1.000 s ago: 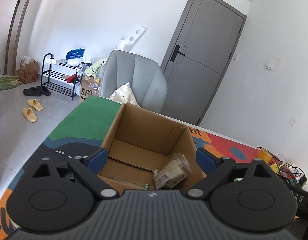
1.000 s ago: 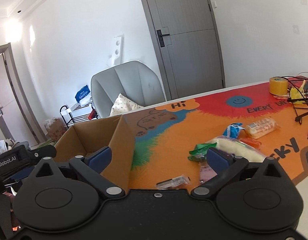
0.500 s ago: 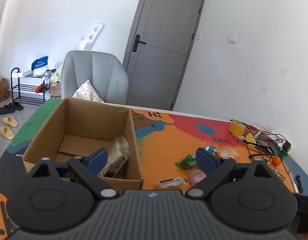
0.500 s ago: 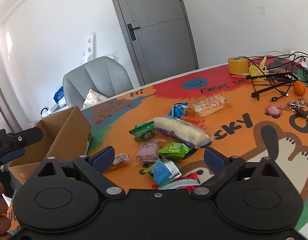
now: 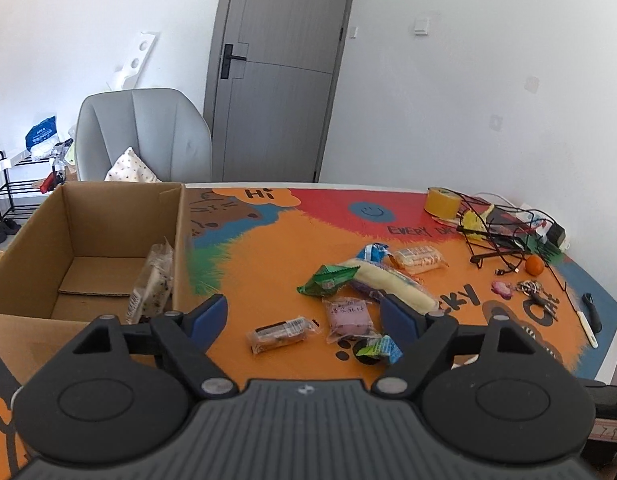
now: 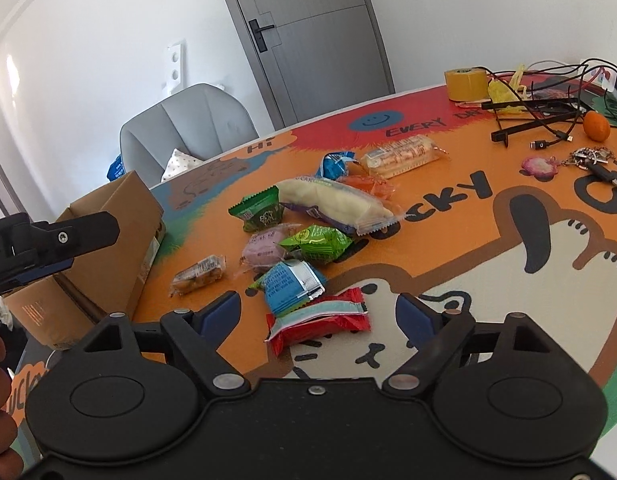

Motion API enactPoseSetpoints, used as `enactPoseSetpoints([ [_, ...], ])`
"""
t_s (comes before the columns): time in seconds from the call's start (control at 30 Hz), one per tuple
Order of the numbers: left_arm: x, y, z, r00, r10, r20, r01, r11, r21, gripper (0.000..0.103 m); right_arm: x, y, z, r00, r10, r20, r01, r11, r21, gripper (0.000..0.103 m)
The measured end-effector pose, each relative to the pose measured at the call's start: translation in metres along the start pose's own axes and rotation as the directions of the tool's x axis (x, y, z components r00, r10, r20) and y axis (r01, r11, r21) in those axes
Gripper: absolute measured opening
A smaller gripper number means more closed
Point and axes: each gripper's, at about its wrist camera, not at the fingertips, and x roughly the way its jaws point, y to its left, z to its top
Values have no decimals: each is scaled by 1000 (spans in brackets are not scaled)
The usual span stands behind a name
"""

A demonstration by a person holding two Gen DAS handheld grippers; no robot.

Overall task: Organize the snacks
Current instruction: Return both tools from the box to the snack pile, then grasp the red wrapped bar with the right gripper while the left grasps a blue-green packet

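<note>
Two grippers, both spread wide and holding nothing. Right gripper (image 6: pixel 318 310) hovering low over the mat (image 6: pixel 488 264), its blue pads either side of a red packet (image 6: pixel 318 322) lying flat just ahead. Touching that packet's far edge, a blue-and-silver packet (image 6: pixel 294 282). Beyond it, a bright green packet (image 6: pixel 316 243) resting against a pink packet (image 6: pixel 262 251), with a small brown bar (image 6: pixel 198 274) apart to the left. Farther on, a dark green packet (image 6: pixel 259 213) just beside a long white roll (image 6: pixel 334 202); behind the roll, a blue packet (image 6: pixel 335 164), an orange one (image 6: pixel 366 186) and a clear biscuit pack (image 6: pixel 402 155).

Left gripper (image 5: pixel 304 320) held higher, between the box (image 5: pixel 26 236) and the snack pile, nothing between its pads. Closest in its view, the brown bar (image 5: pixel 282 333) and pink packet (image 5: pixel 348 316), well apart from the box. Box at the left of the mat, open, with one clear-wrapped snack (image 5: pixel 152 286) leaning upright against its inner right wall. All other snacks out on the mat, to the right of the box.

Toward the far right of the table, keys (image 6: pixel 596 158), a small orange (image 6: pixel 596 124), tangled cables (image 6: pixel 548 92) and a yellow tape roll (image 6: pixel 466 83). Past the table edge, a grey chair (image 5: pixel 142 136) with a spotted cushion, then a grey door (image 5: pixel 284 68) in a white wall.
</note>
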Motion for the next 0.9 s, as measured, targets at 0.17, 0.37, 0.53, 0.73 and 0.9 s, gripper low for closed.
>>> enactPoseSetpoints([
  [0.17,20,-8,-8,998,-15,-64,16,1000,21,73,15,-12,-5,999,5,-32,-4,1000,31,73],
  [0.37,41,-16,-12,994,-10,-109,13,1000,26,72,20,-13,-4,1000,13,-9,-13,1000,4,68],
  [0.53,55,-25,-14,992,-7,-126,11,999,34,72,22,-19,-2,1000,21,13,-21,1000,-10,38],
  [0.73,70,-38,-20,988,-22,-155,29,999,39,72,20,-39,-2,1000,3,3,-3,999,41,2],
  [0.9,82,-51,-26,984,-53,-168,60,997,41,72,15,-48,-3,1000,14,1,-14,996,83,2],
])
